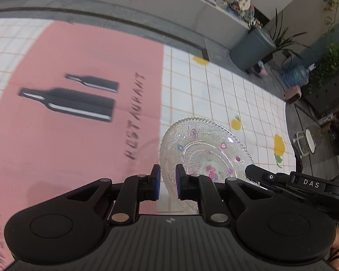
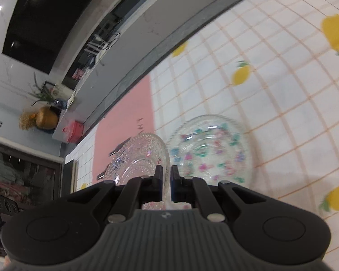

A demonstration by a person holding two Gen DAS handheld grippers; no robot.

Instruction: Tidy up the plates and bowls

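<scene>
A clear beaded glass plate with small painted flowers is held tilted above the table. My right gripper is shut on the plate's rim; it shows in the left wrist view at the plate's right edge. My left gripper stands at the plate's near-left rim, its blue pads a little apart with the rim between them; I cannot tell if they touch it. A clear glass bowl with coloured flower dots sits on the tablecloth just right of the plate.
The table has a white grid cloth with lemons and a pink placemat with bottle prints. The table's far edge runs along a grey counter. A stool and plants stand beyond the right edge.
</scene>
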